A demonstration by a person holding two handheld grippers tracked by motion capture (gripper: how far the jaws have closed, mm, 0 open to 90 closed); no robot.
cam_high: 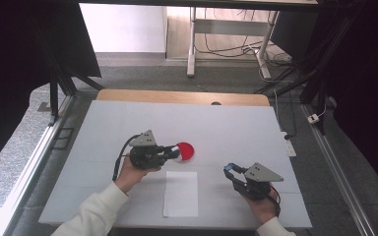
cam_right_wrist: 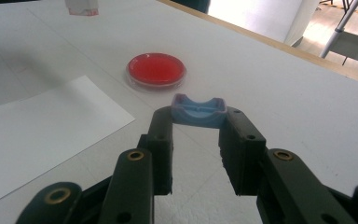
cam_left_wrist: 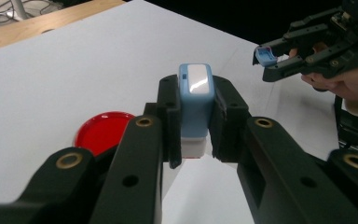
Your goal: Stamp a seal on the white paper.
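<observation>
Jaws of our left hand-held gripper (cam_left_wrist: 193, 121) clamp a blue stamp body (cam_left_wrist: 195, 100); our right hand-held gripper (cam_right_wrist: 199, 122) pinches its blue cap (cam_right_wrist: 199, 110).

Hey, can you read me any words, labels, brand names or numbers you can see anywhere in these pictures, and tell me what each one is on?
No readable text.
The blue and white stamp in the left gripper: shiny white panel, no legible print.
The blue cap in the right gripper: unmarked.
The red ink pad: no label.
The white sheet of paper: blank.
</observation>
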